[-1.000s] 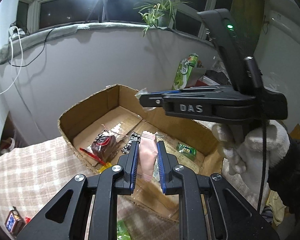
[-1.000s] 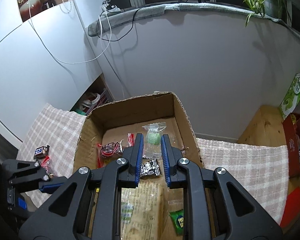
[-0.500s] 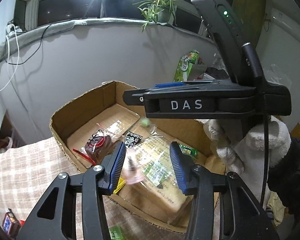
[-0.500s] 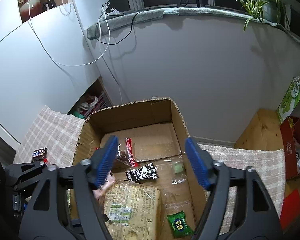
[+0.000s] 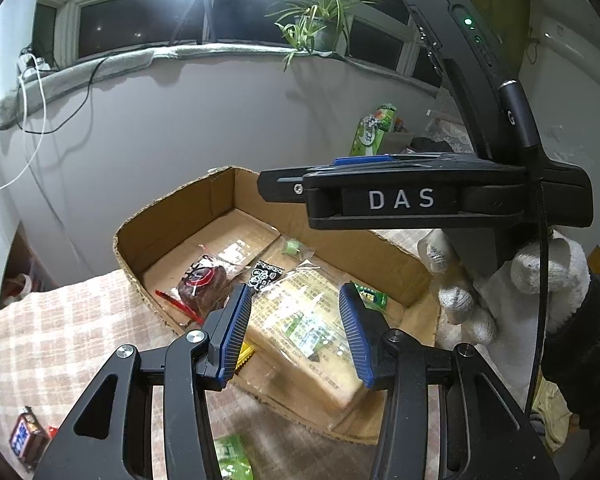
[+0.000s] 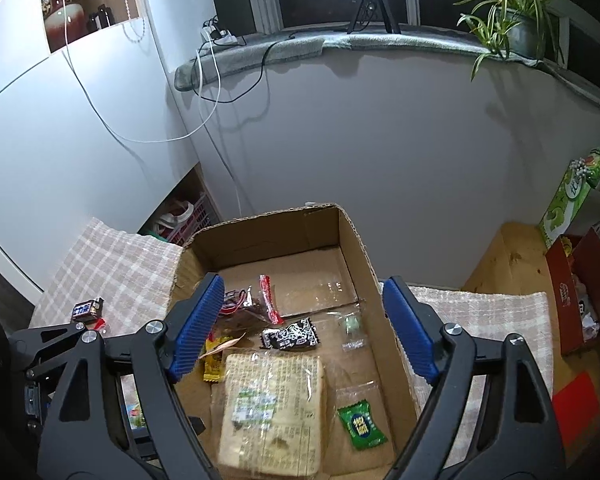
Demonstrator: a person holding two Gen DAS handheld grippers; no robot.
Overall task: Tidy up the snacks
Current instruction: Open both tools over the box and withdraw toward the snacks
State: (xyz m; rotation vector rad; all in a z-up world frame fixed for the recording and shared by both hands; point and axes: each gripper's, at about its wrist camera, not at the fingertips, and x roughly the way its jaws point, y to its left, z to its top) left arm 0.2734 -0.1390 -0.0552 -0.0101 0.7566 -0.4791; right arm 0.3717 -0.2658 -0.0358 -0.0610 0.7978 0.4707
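An open cardboard box [image 5: 172,216] [image 6: 356,236] sits on a plaid cloth. Inside lie a large wrapped bread pack [image 5: 304,328] [image 6: 272,408], a dark red snack [image 5: 200,284], a black-and-white packet [image 5: 266,274] [image 6: 294,334], a small clear packet with a green sweet [image 5: 290,246] [image 6: 352,326], a green packet [image 5: 370,298] [image 6: 360,426] and a yellow packet [image 6: 214,364]. My left gripper [image 5: 296,332] is open and empty above the box's near edge. My right gripper [image 6: 304,332] is open and empty above the box; it shows side-on in the left wrist view [image 5: 380,200].
A blue-and-brown candy bar [image 5: 24,438] [image 6: 86,308] and a green packet [image 5: 232,458] lie on the plaid cloth [image 5: 60,340] outside the box. A green carton [image 6: 572,196] and a red box [image 6: 576,304] stand to the right. A wall rises behind the box.
Both grippers opened. The left let go of the pink packet and the right let go of the clear green-sweet packet, which now lies in the box. Both grippers rose a little.
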